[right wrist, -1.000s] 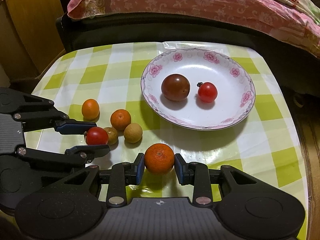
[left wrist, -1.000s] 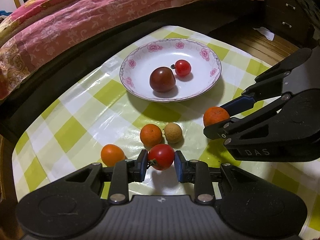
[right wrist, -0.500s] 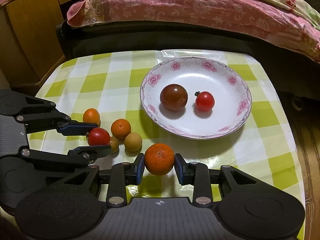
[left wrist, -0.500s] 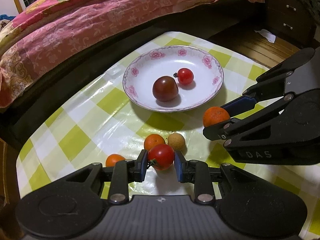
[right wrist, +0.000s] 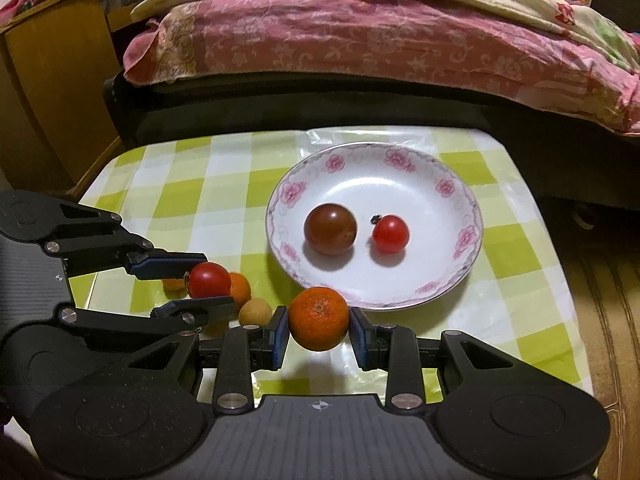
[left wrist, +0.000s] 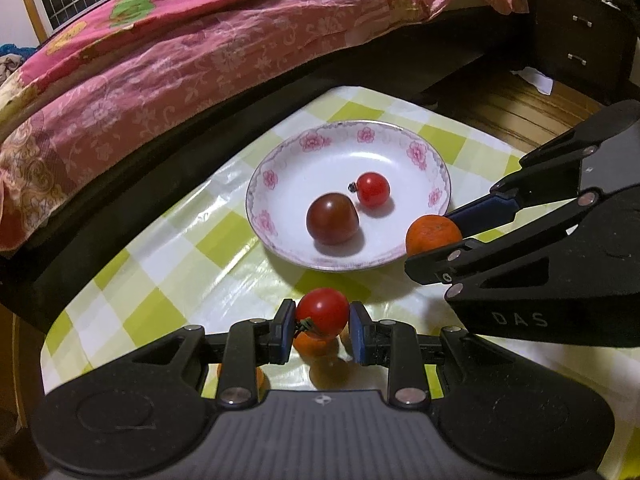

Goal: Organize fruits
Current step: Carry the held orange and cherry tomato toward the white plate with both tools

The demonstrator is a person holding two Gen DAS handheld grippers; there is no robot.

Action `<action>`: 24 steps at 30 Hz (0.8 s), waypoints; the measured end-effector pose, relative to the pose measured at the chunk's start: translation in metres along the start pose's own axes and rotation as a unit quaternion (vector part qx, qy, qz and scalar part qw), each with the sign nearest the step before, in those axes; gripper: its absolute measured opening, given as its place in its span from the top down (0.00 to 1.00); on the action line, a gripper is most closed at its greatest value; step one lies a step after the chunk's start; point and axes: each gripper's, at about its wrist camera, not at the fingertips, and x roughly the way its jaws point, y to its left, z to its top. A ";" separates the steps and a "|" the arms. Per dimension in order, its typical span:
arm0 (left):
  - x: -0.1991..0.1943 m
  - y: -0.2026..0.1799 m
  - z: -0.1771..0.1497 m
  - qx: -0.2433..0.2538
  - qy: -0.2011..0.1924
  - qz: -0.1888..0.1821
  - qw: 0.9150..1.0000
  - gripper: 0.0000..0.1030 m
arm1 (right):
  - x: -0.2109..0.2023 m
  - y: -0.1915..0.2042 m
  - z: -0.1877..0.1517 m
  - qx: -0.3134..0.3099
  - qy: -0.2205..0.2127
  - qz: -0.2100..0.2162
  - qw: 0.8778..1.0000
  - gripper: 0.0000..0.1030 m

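**Both tongs loaded, plate in front**

Through the left wrist camera we see the left gripper [left wrist: 322, 330] clamped on a red tomato [left wrist: 322, 312], its blue pads pressing the fruit from either side, green stalk poking out on the left. Just beneath it an orange fruit [left wrist: 314, 346] peeks out on the checked tablecloth [left wrist: 160, 288]. Ahead sits the flowered plate [left wrist: 276, 178], carrying a dark tomato [left wrist: 332, 219] and a small red tomato [left wrist: 373, 189], nearly touching. On the right edge, the right gripper [left wrist: 434, 236] comes in with a mandarin [left wrist: 432, 234] pinched between its pads, right at the plate's rim. A pink bedspread [left wrist: 180, 60] fills the background.

Now the right wrist camera: we have the right gripper [right wrist: 318, 330] closed on the mandarin [right wrist: 319, 318], held just short of the plate [right wrist: 464, 204]. The same two tomatoes lie inside. At left, the left gripper [right wrist: 208, 282] grips its red tomato [right wrist: 209, 279]. Behind it rests an orange fruit [right wrist: 240, 286]; a pale round fruit [right wrist: 255, 311] sits near, on the cloth.
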 end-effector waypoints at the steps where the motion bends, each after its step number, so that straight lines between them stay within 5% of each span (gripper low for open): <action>1: 0.000 -0.001 0.002 0.001 -0.001 0.001 1.000 0.65 | -0.001 -0.001 0.001 0.002 -0.002 -0.001 1.000 0.73; 24: 0.018 -0.005 0.023 0.012 -0.005 0.011 1.000 0.65 | 0.002 -0.016 0.011 0.025 -0.019 -0.015 0.999 0.73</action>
